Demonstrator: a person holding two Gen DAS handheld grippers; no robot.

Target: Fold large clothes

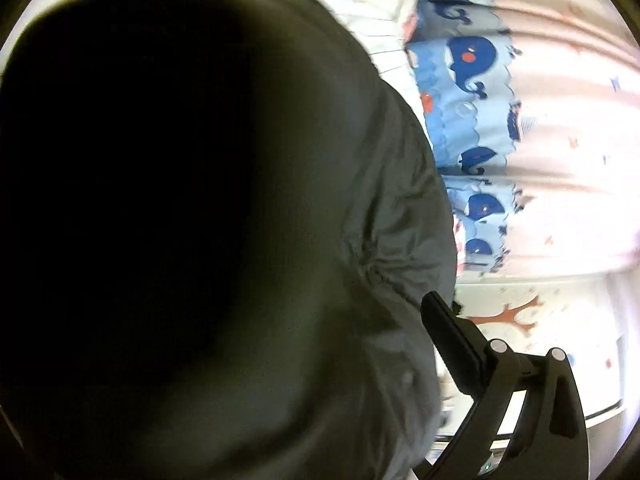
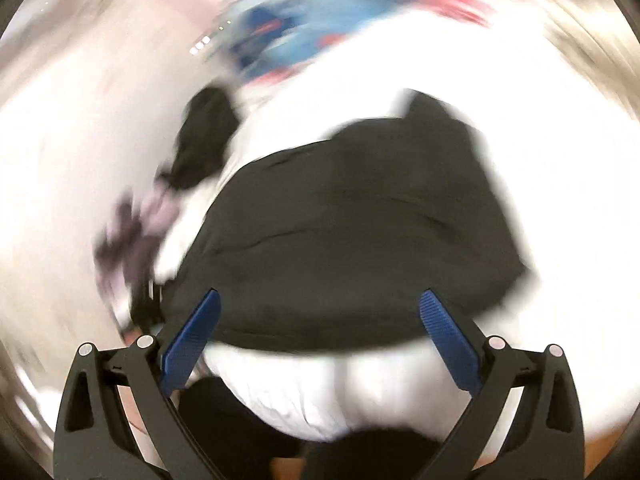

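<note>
Dark cloth fills most of the left wrist view: a black garment [image 1: 360, 184] bunched right against the lens, its near part lost in shadow, seams and gathers showing toward the right edge of the mass. Only one finger [image 1: 452, 340] of the left hand-held gripper [image 1: 424, 320] shows, at lower right, its tip touching or buried in the cloth. Second finger hidden behind the fabric, so cannot tell how far the jaws stand or whether they pinch the garment.

Beyond the cloth, right side: blue fabric [image 1: 468, 92] printed with dark whales and red dots, then a pale pink curtain [image 1: 568, 140] in folds. Lower right, a white wall [image 1: 560, 332] with an orange branch-like decal.

Right wrist view heavily blurred by motion. Right hand-held gripper [image 2: 320, 312] spread wide, blue ribbed pads [image 2: 192, 332] well apart, nothing between them. Garment [image 2: 360, 232] lies on a white bed [image 2: 400, 392], spread as a broad dark shape just beyond the fingertips; its near hem runs between the two pads. White sheet wrinkled at the near edge, below the hem.

Far left of the garment, a smaller black item [image 2: 204, 140] on the sheet, apart from it. Nearer, left, a purplish patterned piece [image 2: 136, 236], too smeared to identify. Far side, a blue-and-red smear [image 2: 288, 36], probably the whale print.
</note>
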